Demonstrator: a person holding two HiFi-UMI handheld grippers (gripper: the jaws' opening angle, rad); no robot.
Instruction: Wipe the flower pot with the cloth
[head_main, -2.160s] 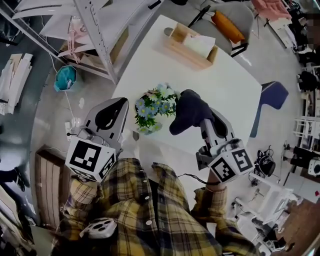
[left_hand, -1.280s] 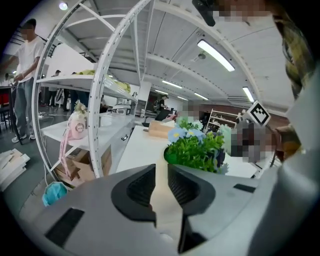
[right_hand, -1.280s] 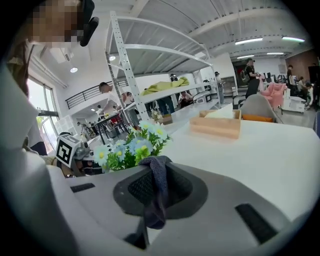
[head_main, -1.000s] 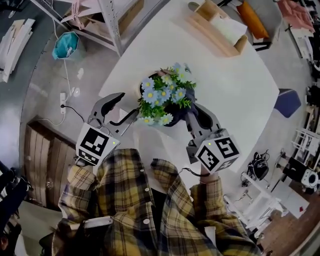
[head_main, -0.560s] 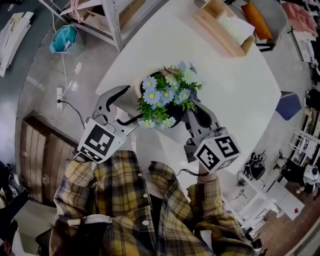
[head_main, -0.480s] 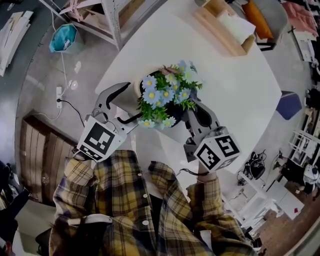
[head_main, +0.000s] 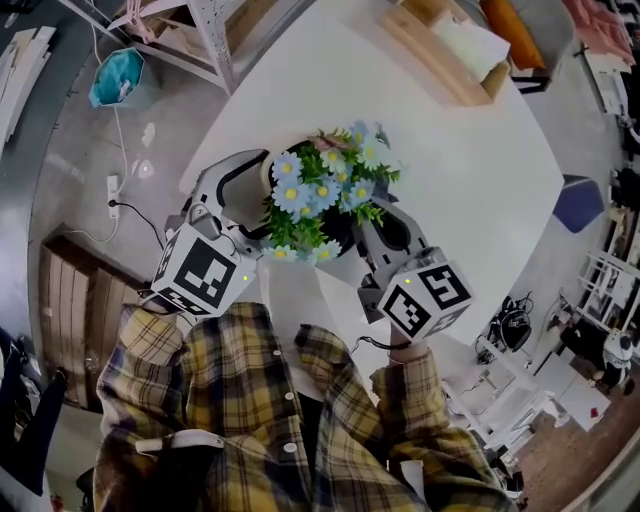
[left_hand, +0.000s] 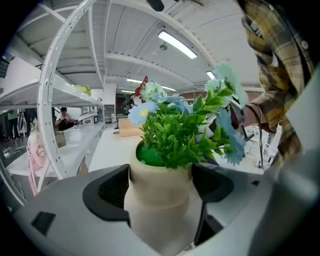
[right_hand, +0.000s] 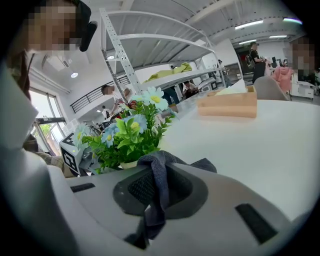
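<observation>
Now L jaws, just opened wide, straddle flower pot (left_hand: 157, 200); R jaws clamp cloth (right_hand: 156, 185).

Free room on the white table (head_main: 480, 190): the broad middle and the right side lie bare. Obstacles: the flower pot (left_hand: 157, 200) with its spreading flowers (head_main: 325, 190) at the near left corner, a wooden box (head_main: 440, 55) along the far edge, and a metal shelf frame (head_main: 215, 40) beyond the left edge.
</observation>
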